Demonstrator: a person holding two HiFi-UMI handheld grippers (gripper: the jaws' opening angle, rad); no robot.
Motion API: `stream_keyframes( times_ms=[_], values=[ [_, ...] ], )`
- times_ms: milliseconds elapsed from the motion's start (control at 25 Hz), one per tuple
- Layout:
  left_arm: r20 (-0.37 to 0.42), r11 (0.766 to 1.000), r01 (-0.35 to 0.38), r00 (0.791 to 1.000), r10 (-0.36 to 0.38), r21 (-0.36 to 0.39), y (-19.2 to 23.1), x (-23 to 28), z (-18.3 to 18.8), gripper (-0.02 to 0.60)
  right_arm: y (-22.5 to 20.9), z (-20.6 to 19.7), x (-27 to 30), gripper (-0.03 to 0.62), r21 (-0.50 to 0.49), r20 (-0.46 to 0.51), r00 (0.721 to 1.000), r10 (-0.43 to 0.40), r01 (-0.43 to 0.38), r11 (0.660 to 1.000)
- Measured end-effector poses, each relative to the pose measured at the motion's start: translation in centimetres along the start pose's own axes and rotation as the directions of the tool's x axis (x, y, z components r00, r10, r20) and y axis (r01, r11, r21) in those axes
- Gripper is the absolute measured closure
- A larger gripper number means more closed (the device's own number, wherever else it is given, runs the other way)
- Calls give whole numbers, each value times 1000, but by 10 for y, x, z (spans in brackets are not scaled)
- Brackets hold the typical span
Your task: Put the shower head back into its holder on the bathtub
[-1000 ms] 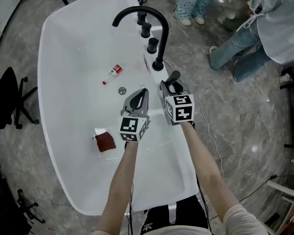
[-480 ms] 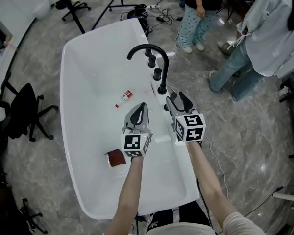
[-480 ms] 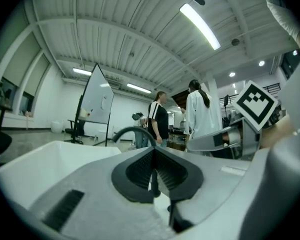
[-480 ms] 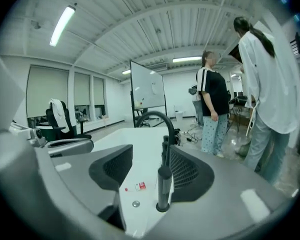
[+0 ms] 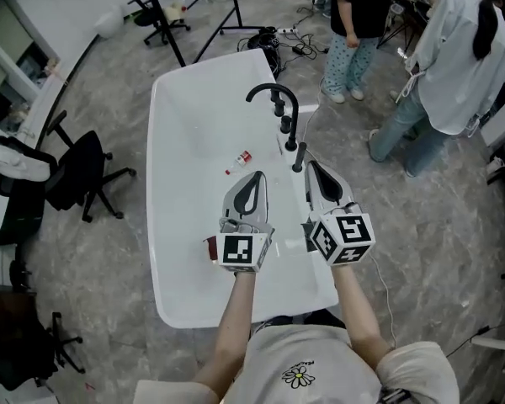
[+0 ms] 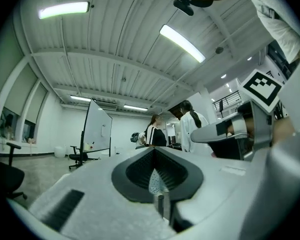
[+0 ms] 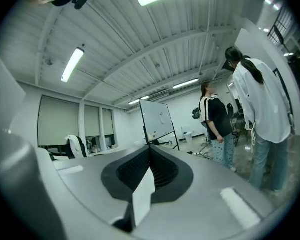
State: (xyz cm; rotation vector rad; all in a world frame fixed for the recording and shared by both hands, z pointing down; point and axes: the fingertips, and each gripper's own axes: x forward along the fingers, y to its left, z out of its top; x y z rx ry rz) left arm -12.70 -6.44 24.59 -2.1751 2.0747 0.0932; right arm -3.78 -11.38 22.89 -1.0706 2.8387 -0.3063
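1. When seen from the head: left gripper [image 5: 254,177] and right gripper [image 5: 315,167] raised high over white bathtub [image 5: 177,141], both claws pressed together, empty. Shower head probably among black fittings [image 5: 286,126] beside the faucet [image 5: 273,95] on the rim; too small to single out.
2. Left gripper view: jaws tight together, nothing between.
3. Right gripper view: jaws just snapped closed, nothing between. Risk: loosely seated head slipping out into the tub.

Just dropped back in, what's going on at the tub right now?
A person holds both grippers over the white bathtub, near its black faucet. The left gripper is shut and empty. The right gripper has just closed its jaws on nothing. A small bottle lies in the tub, untouched.
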Motion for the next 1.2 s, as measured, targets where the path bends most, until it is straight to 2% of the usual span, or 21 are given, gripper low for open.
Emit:
stream_keyframes(
  times_ms=[120,200,320,480,880,1080,1200],
  values=[
    [4,999,22,1000,-22,29,-28,-18,16,581,18,1,-40,592,1,-10,999,51,-51,999],
    [16,997,48,999,-49,62,-42,-20,26,581,25,-5,-57,592,-38,-33,996,78,-79,996],
    [40,996,60,997,-63,69,-56,-28,39,581,34,-12,-75,592,-101,-62,994,90,-96,990],
    [40,993,71,996,-75,99,-66,-32,43,581,35,-7,-85,592,-116,-49,995,91,-96,989],
    [52,995,49,997,-54,89,-61,-35,45,581,35,0,-84,592,-140,-31,996,89,-93,986],
    [-1,996,46,999,-46,76,-56,-41,37,581,48,-6,-79,592,-150,-49,991,127,-133,980],
    [-7,997,23,1000,-22,78,-49,-44,36,581,59,-7,-75,592,-156,-59,987,152,-160,975]
  ],
)
